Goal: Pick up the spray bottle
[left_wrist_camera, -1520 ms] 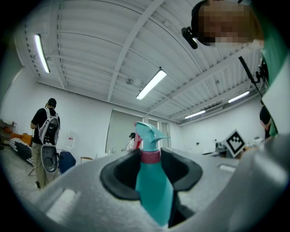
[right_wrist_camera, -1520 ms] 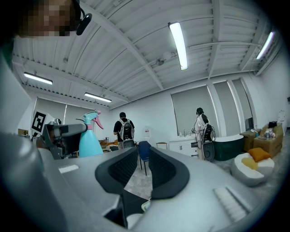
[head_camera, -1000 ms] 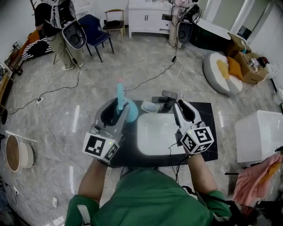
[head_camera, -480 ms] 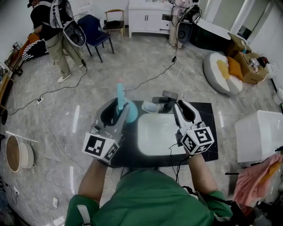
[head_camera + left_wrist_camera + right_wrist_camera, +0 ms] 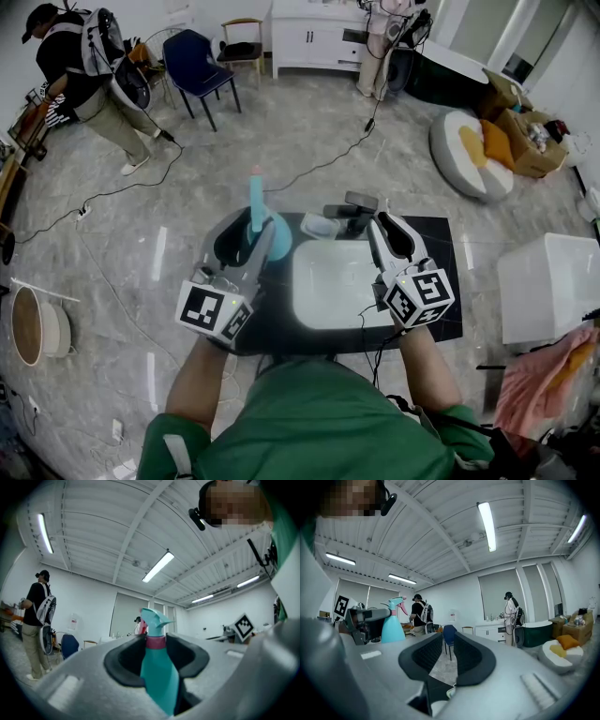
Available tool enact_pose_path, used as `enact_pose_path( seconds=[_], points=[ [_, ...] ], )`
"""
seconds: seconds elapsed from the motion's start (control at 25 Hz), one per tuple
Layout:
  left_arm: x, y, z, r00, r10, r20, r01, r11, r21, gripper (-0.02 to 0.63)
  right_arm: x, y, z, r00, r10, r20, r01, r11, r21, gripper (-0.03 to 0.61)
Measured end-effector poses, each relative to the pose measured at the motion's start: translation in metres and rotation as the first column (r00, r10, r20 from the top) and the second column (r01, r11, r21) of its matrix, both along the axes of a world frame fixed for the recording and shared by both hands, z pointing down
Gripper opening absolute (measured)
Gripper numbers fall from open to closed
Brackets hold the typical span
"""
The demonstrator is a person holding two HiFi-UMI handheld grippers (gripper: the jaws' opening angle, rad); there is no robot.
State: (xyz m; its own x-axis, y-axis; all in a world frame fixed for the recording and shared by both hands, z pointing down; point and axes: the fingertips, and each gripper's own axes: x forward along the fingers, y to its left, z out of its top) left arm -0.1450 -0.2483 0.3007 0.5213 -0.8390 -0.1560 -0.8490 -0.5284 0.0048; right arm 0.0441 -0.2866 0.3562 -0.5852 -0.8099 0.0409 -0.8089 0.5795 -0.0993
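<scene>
The spray bottle (image 5: 255,202) is teal with a pink collar and a teal trigger head. It stands upright over the far left corner of the black table (image 5: 441,281). My left gripper (image 5: 250,236) is shut on the bottle's body below the collar. In the left gripper view the bottle (image 5: 158,672) fills the gap between the dark pads of that gripper (image 5: 157,656). The frames do not show whether its base touches the table. My right gripper (image 5: 390,231) hovers over the right side of the white basin (image 5: 333,281). Its jaws (image 5: 447,656) stand slightly apart with nothing between them. The bottle (image 5: 393,625) shows to its left.
A dark fixture (image 5: 352,208) and a small white object (image 5: 319,225) sit at the table's far edge. On the floor are cables, a blue chair (image 5: 202,61), a beanbag (image 5: 473,155), a white box (image 5: 548,286) and a round basket (image 5: 37,328). A person (image 5: 80,66) stands far left.
The person in the background has walked further left. Both grippers and the spray bottle have stayed where they were.
</scene>
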Motion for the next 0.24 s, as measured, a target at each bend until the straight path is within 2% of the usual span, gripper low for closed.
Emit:
enact_pose_path(
  seconds=[0.24],
  points=[
    [-0.0015,-0.0013,0.0030,1.000,0.001,-0.001,-0.001,1.000,0.000,0.137,-0.0022,-0.0004,0.0012,1.000,0.000,0.002,0.000,1.000,0.002,0.077]
  ],
)
